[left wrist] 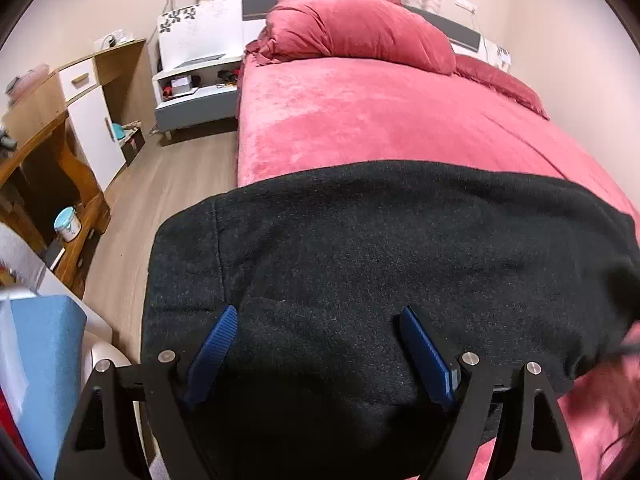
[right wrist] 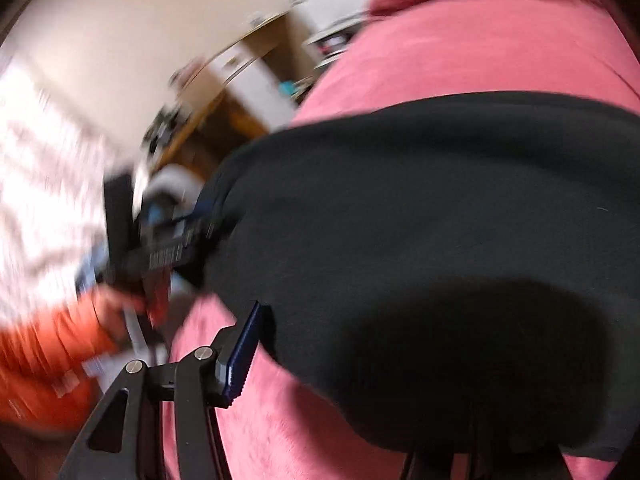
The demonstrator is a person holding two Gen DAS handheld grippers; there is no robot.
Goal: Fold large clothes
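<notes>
- Bed (left wrist: 380, 120): covered in a pink plush spread; its near corner is hidden under the garment, and its far right edge is cut by the fisheye rim.
- Black garment (left wrist: 380, 260): a dark fleece-like cloth lying across the near end of the bed, its left edge overhanging the bedside above the wooden floor (left wrist: 160, 200). In the right wrist view the same cloth (right wrist: 420, 220) is blurred, and its type cannot be made out.
- Pink pillow (left wrist: 360, 28): piled at the headboard, hiding most of it.
- Wooden desk (left wrist: 52, 140) and white nightstand (left wrist: 200, 68): left of the bed; small items on them are too small to identify.
- Left gripper (left wrist: 316, 344): blue-padded fingers (left wrist: 218, 344) spread wide above the garment, holding nothing.
- Right gripper (right wrist: 360, 344): only the left blue finger (right wrist: 244, 356) shows, beside the cloth's edge; the other is hidden under the garment, so its state cannot be told.
</notes>
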